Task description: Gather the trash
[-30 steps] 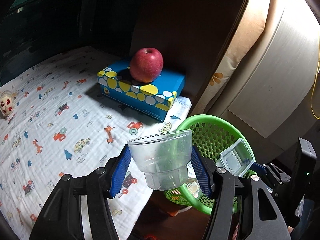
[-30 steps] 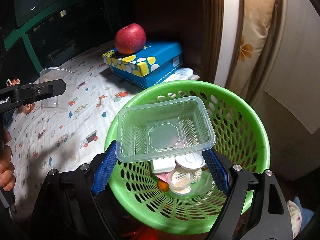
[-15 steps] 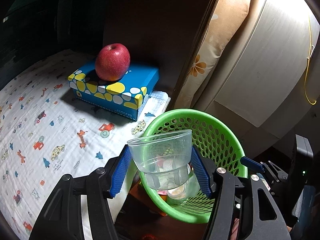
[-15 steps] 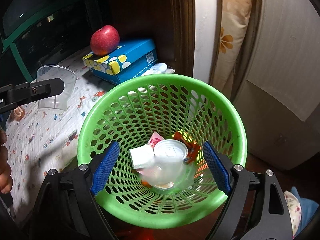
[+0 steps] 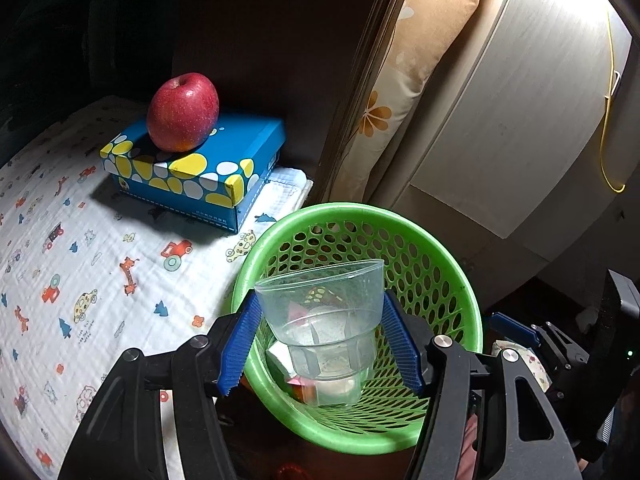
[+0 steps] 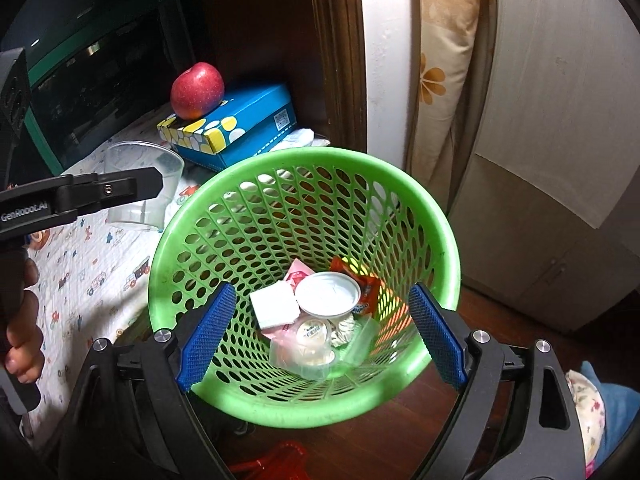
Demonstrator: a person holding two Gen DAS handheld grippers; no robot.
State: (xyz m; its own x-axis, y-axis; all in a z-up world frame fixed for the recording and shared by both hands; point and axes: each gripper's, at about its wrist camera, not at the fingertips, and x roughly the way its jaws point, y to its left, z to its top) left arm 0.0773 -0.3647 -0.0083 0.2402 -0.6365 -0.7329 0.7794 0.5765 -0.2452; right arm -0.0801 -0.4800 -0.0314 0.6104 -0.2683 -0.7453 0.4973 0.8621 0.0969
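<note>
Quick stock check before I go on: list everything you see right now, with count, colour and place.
Basket: one, green, on the floor beside the bed.
Trash in basket: several pieces, white, pink, orange and clear, at the bottom.
Plastic cup: one, clear, held over the basket.
Apple: one, red, on the box.
Tissue box: one, blue with yellow and white spots, on the bed.
Bed sheet: one, white, cartoon print.
Pillow: one, cream, orange flowers, upright.
Left tool: shut on the cup.
Right tool: open, nothing between its pads.
</note>
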